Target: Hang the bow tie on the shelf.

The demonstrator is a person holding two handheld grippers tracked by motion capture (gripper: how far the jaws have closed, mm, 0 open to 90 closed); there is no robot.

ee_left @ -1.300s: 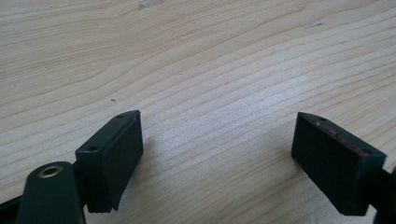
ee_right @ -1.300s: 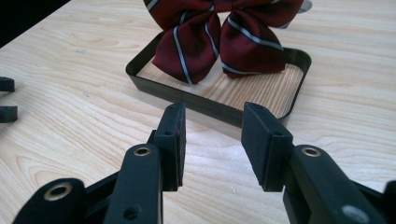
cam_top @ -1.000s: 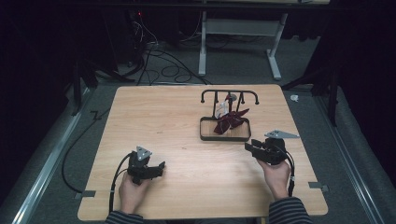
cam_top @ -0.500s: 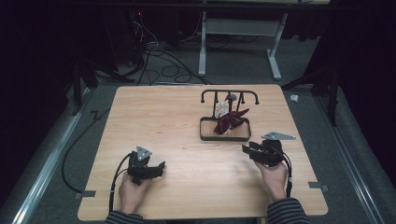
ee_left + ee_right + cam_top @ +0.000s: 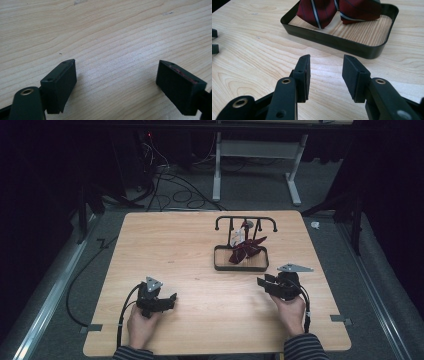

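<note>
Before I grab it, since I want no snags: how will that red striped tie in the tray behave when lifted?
The tie looks like soft folded cloth, so it will probably droop and unfold. It seems light. It hangs from the rack above the tray, so it may catch there.

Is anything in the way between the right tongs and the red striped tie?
Yes: the near wall of the black metal tray stands between the open right tongs and the dark red striped tie in it.
</note>
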